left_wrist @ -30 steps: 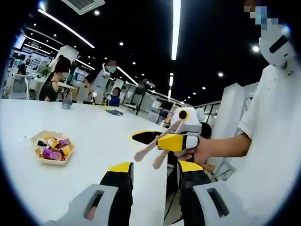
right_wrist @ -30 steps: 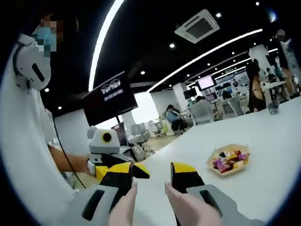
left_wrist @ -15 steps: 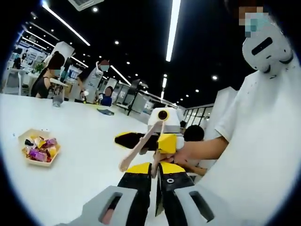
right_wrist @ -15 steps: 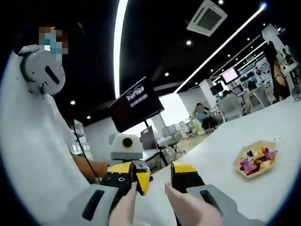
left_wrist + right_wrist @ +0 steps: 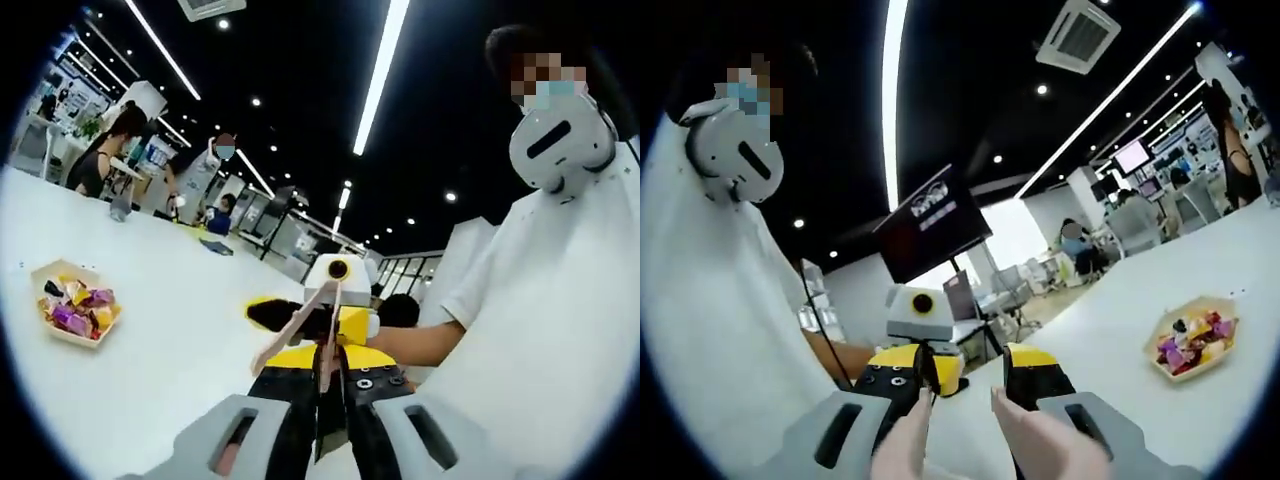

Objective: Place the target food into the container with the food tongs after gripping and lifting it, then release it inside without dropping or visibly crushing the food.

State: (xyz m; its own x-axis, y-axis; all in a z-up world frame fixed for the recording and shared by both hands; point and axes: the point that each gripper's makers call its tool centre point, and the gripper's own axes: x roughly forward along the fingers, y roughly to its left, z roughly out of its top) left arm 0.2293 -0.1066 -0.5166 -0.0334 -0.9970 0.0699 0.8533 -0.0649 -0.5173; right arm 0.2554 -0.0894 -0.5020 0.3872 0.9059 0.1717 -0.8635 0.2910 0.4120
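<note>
My left gripper (image 5: pixel 322 368) has just closed its jaws on the tongs (image 5: pixel 958 432) held in my right gripper (image 5: pixel 962 385), jaws spread round their handles, while the food tray (image 5: pixel 62 308) waits untouched, well left of them.

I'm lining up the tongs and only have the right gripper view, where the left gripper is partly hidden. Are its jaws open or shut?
Observer: Shut. In the left gripper view, the left gripper has its jaws together, and one arm of the food tongs seems to run between them.
Operator: Are the tongs' arms pressed together?
Observer: No. They spread apart as they leave the right gripper.
Operator: Where is the food from that side?
Observer: The wrapped sweets lie in a tray on the white table, at the far left of that view and apart from both grippers.
</note>
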